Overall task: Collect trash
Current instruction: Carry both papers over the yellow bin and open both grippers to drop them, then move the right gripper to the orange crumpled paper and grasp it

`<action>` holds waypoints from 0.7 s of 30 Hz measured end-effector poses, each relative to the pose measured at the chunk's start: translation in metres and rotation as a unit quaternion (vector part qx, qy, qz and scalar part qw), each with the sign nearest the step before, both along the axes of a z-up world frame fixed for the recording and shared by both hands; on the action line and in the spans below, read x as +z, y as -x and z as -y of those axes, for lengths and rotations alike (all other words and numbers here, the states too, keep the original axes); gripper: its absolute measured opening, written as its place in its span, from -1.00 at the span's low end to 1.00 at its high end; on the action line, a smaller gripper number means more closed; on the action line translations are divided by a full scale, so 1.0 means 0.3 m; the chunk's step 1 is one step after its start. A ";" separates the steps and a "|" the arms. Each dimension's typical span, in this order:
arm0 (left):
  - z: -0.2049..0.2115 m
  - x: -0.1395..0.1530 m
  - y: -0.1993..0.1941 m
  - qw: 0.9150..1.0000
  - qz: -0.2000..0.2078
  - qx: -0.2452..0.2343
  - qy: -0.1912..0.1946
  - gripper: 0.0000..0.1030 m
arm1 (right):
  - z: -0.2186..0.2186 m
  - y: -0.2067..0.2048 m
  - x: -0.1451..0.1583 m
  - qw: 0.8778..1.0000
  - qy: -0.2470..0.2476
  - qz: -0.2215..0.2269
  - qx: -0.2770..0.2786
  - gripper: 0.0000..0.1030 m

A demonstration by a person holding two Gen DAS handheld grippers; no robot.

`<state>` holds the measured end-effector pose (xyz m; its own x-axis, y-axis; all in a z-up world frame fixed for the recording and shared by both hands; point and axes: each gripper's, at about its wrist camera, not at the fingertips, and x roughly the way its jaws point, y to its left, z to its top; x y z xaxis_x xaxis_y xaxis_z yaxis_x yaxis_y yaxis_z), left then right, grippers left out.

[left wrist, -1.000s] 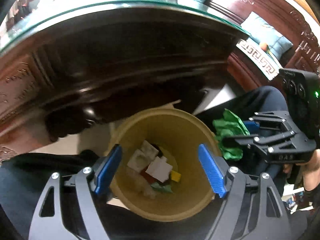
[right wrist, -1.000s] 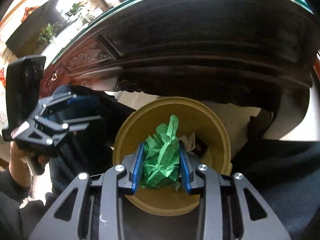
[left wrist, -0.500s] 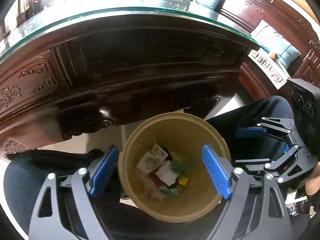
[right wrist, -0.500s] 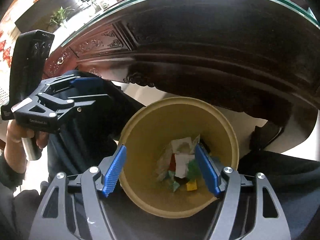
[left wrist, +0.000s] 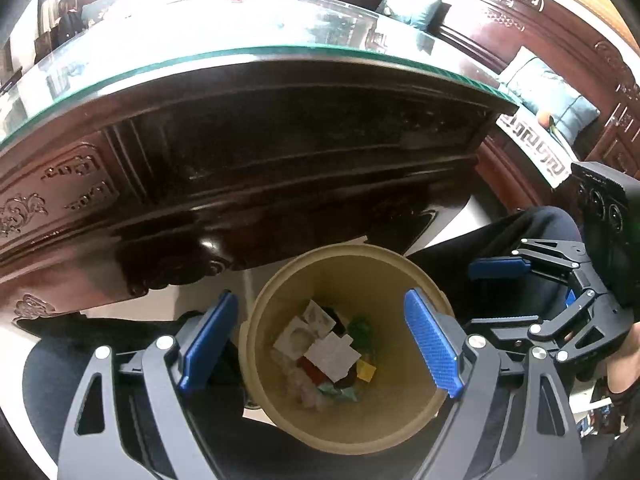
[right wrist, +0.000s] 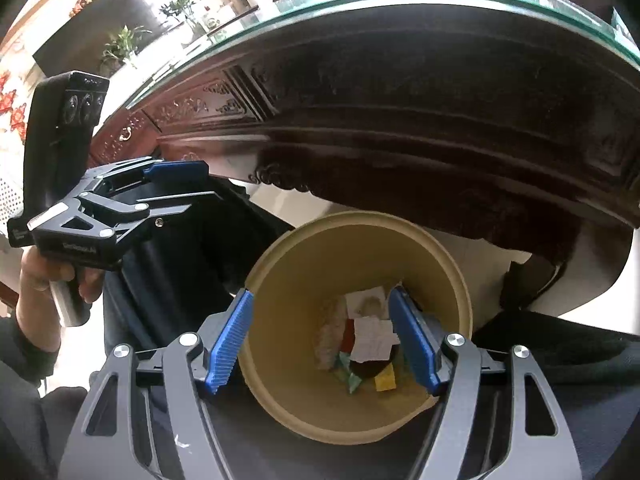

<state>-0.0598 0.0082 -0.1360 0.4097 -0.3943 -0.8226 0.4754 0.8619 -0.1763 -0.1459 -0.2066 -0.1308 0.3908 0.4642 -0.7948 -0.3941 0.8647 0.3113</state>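
Both my grippers, left [left wrist: 322, 344] and right [right wrist: 322, 344], gape empty; green wad [left wrist: 362, 330], released, probably lies in bin [left wrist: 280, 416] below.

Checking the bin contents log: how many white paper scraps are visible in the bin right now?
3 in the bin: a large white scrap on top at centre, a square one to its left, and a smaller one behind those. More may be buried under the pile.

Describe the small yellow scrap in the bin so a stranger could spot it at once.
Below the dark carved table's edge stands a tan round bin. At its bottom, among the litter, the yellow scrap lies beside the large white paper. It is the only bright yellow piece there.
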 end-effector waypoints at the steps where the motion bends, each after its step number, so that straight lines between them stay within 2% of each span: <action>1: -0.002 0.005 -0.002 1.000 0.002 0.002 -0.001 0.65 | 0.000 -0.001 0.007 1.000 -0.002 0.002 0.002 0.33; 9: 0.002 0.087 -0.022 1.000 0.030 0.000 -0.001 0.65 | -0.017 -0.023 0.090 0.999 -0.005 0.033 0.023 0.33; 14: 0.010 0.181 -0.039 0.998 0.065 -0.008 0.004 0.65 | -0.014 -0.045 0.161 0.997 -0.003 0.065 0.028 0.34; 17: 0.011 0.249 -0.056 0.996 0.090 -0.011 0.009 0.67 | 0.000 -0.066 0.212 0.996 -0.011 0.085 0.019 0.40; 21: 0.002 0.354 -0.106 0.992 0.128 -0.005 0.018 0.77 | 0.031 -0.112 0.310 0.991 -0.006 0.131 0.002 0.59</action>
<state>-0.0280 0.0075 -0.0298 0.5983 -0.4265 -0.6783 0.5175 0.8520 -0.0793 -0.1123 -0.2160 -0.0379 0.5806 0.4753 -0.6611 -0.4669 0.8595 0.2080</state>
